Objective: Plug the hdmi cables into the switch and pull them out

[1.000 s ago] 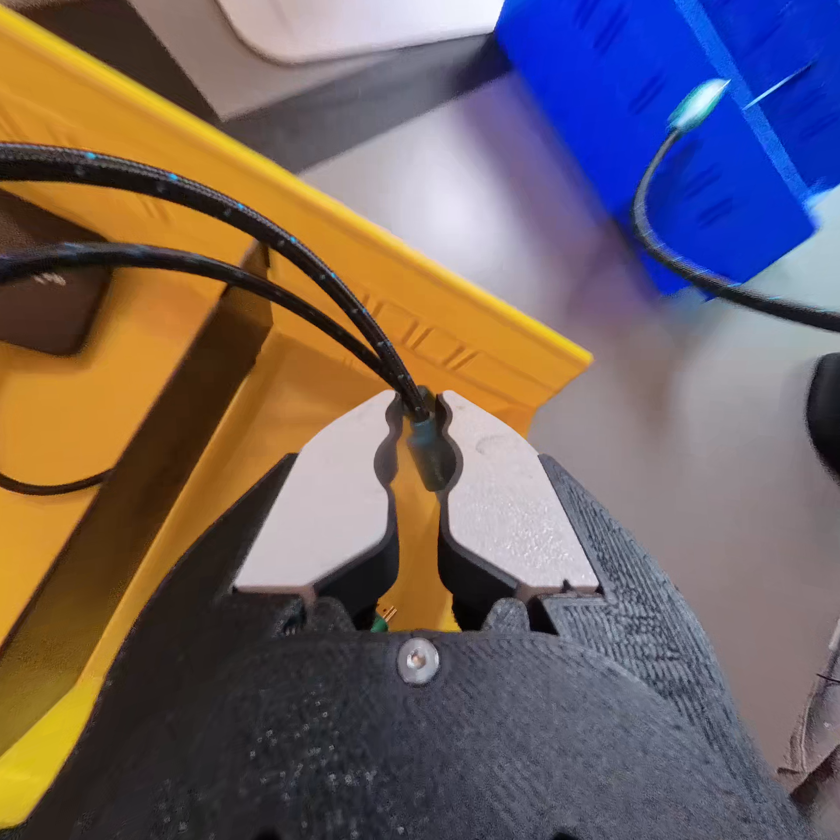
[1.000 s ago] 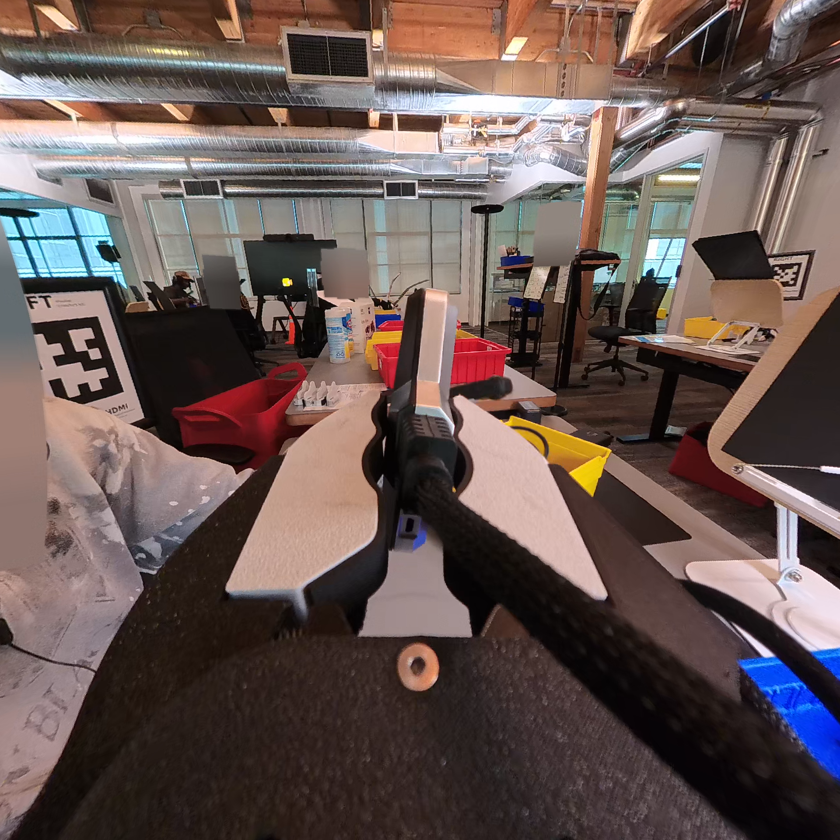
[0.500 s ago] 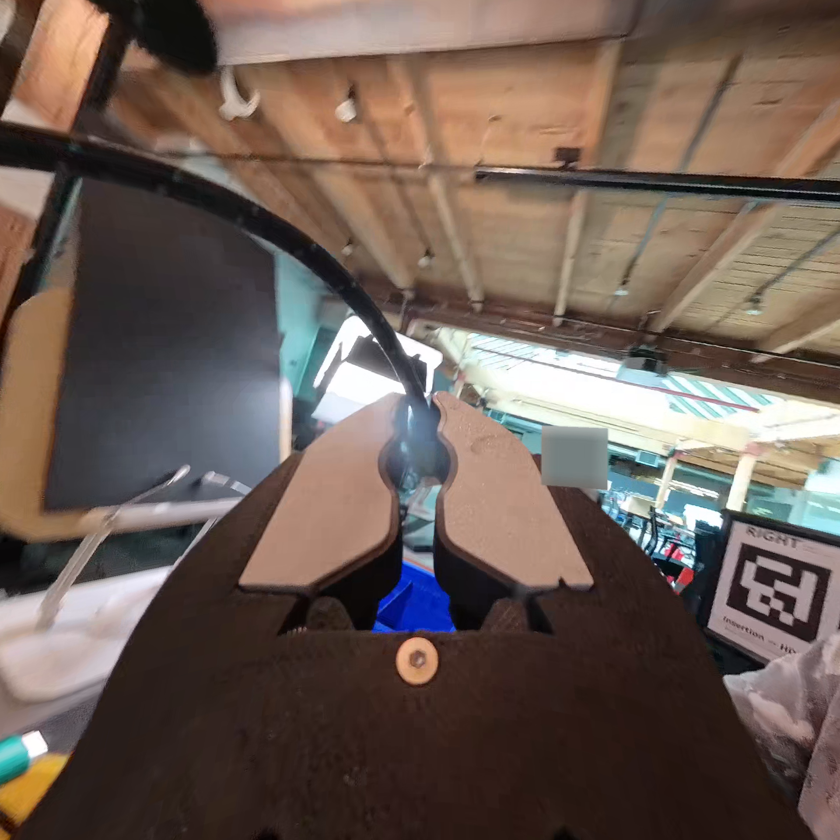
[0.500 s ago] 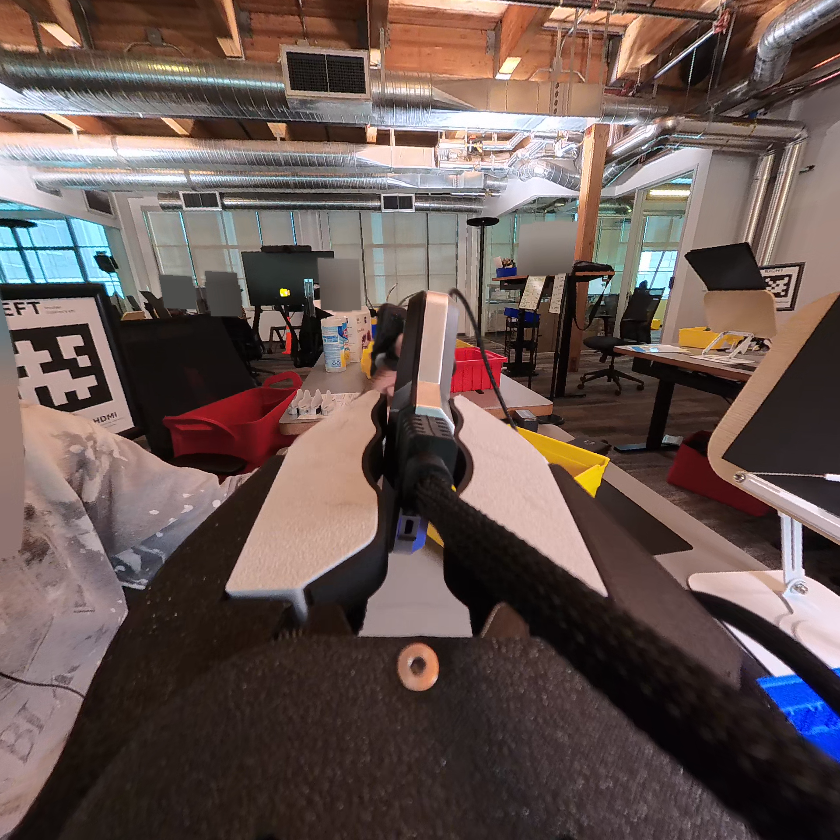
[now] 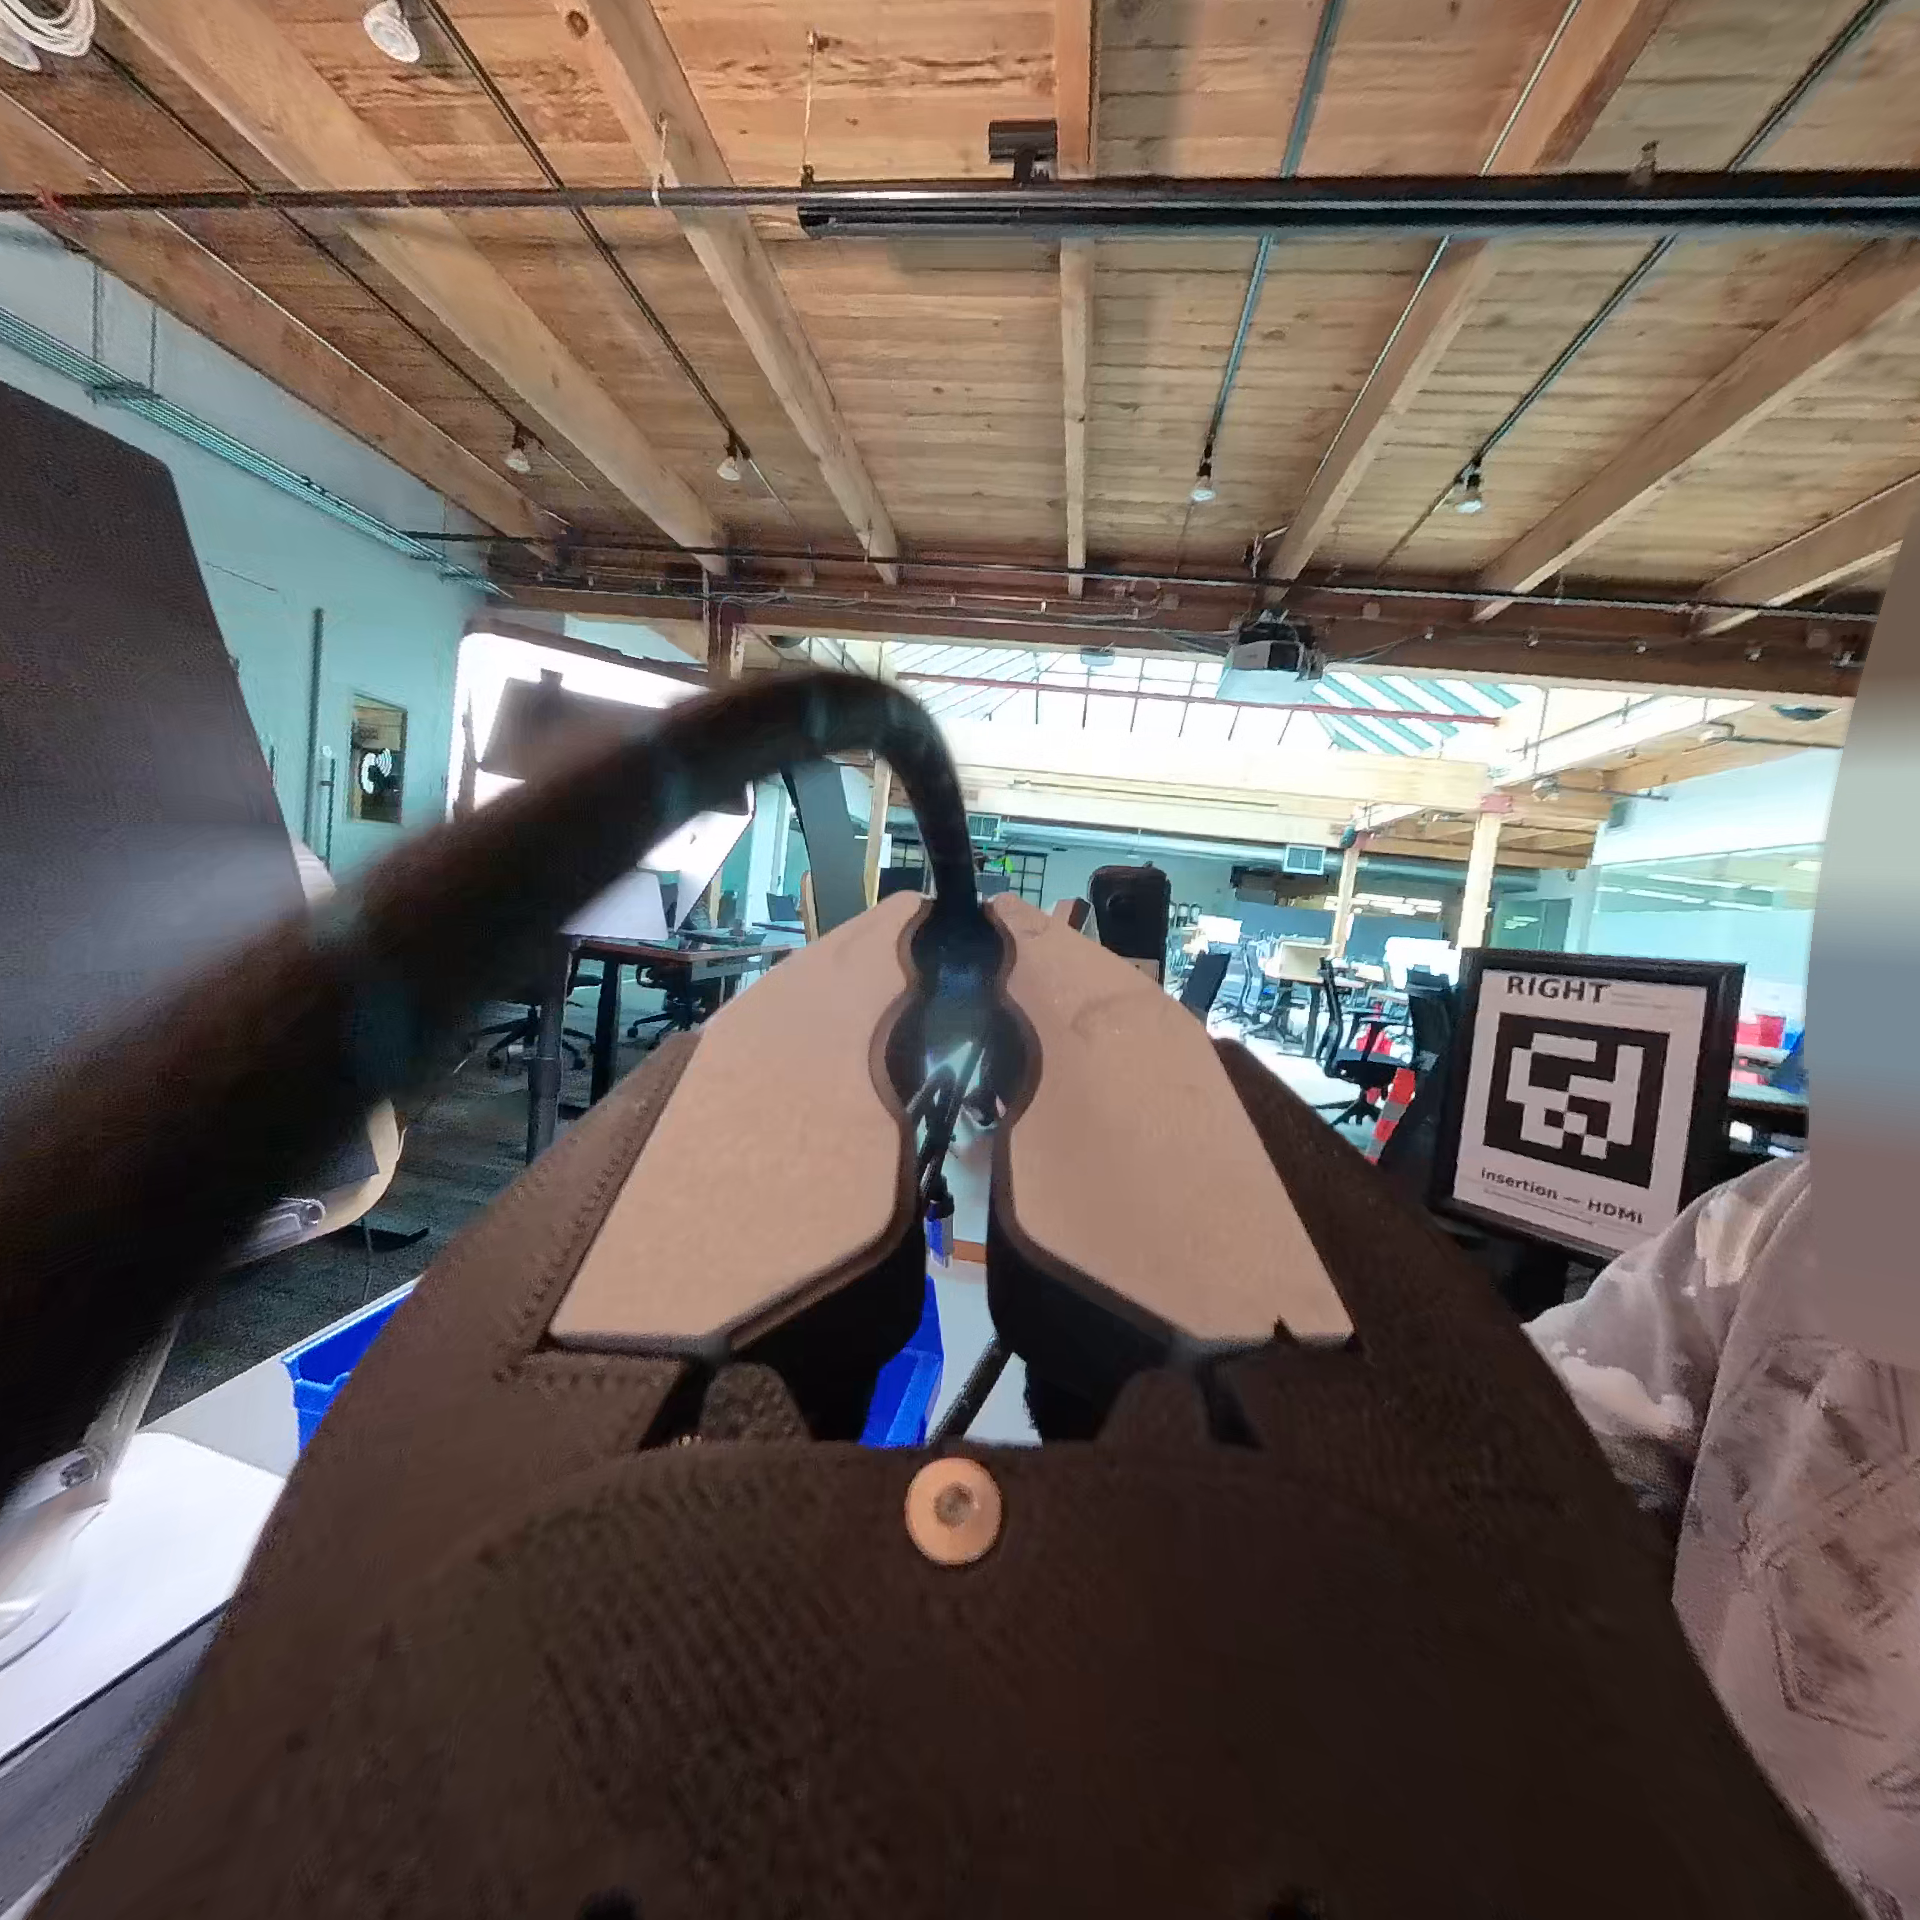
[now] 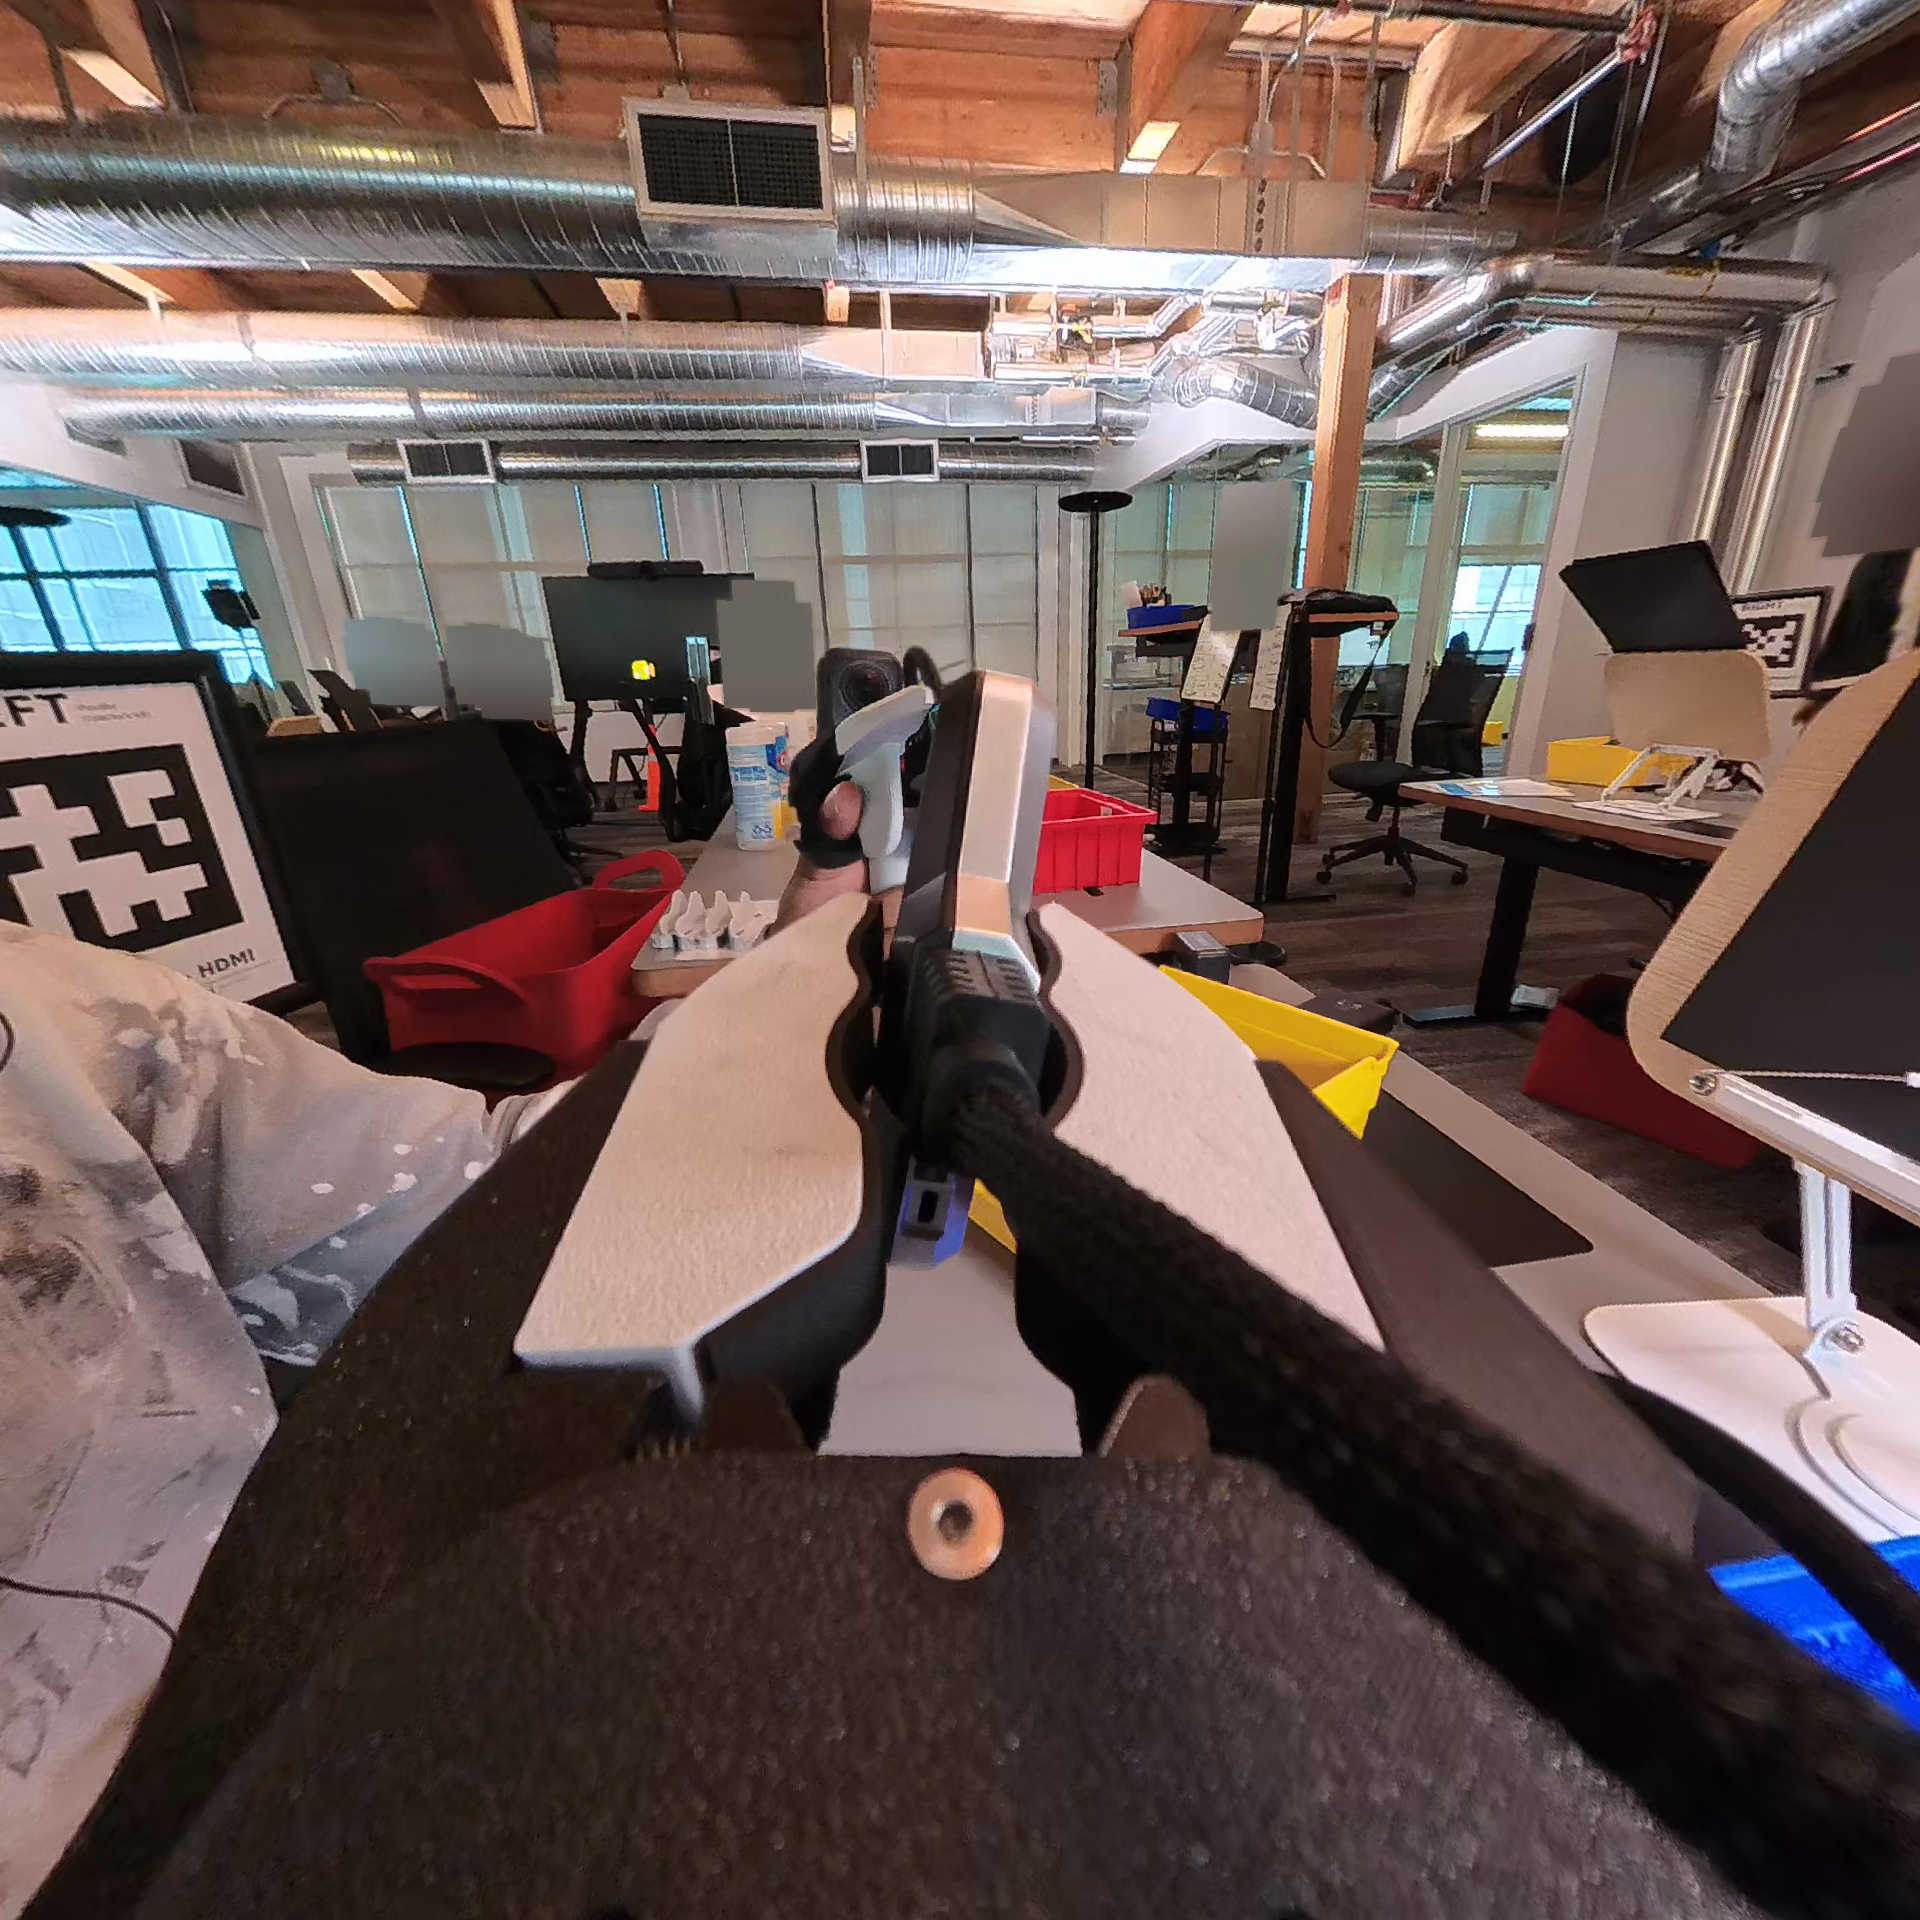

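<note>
My right gripper (image 6: 956, 920) is shut on the black and silver HDMI switch (image 6: 992, 790), which stands on edge between the fingers. A black plug (image 6: 977, 1003) with a thick braided cable (image 6: 1299, 1340) sits in the switch's near end; the cable runs off to the lower right. My left gripper (image 5: 956, 914) is shut on the plug end of another black HDMI cable (image 5: 914, 748), which arcs up and to the left. In the right wrist view the left gripper (image 6: 883, 774) is right against the far left side of the switch. Whether its plug is in a port is hidden.
A yellow bin (image 6: 1278, 1029), a red bin (image 6: 1091, 831) and a red basket (image 6: 520, 977) lie beyond. A blue bin (image 5: 343, 1382) is low on the left. Framed marker boards (image 5: 1579, 1091) (image 6: 125, 831), a tablet stand (image 6: 1818, 935) and a person's sleeve (image 6: 156, 1143) flank me.
My left gripper has swung up from over the yellow bin with its cable plug and come level, reaching the far end of the switch. My right gripper has held almost still.
</note>
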Demonstrator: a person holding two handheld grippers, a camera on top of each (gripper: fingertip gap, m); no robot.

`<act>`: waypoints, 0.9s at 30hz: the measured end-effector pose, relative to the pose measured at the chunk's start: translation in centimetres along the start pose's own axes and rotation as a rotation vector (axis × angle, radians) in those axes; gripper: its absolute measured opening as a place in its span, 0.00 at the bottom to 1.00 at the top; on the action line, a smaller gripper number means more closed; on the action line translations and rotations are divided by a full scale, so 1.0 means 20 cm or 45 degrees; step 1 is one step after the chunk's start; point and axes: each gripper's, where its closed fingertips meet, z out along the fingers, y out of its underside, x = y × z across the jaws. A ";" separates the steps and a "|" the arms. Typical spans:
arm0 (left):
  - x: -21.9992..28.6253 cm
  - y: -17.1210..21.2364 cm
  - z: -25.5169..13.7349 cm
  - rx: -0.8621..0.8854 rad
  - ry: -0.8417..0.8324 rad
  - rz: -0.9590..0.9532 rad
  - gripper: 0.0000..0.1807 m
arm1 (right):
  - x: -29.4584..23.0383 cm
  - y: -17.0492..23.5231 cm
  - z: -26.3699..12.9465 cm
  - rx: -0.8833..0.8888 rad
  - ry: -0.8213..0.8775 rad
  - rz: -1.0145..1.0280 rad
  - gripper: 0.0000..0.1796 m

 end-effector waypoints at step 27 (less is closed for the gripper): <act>0.12 0.29 0.30 0.107 -0.220 -0.498 0.04 | -0.02 0.05 0.05 0.472 -0.126 -0.169 0.13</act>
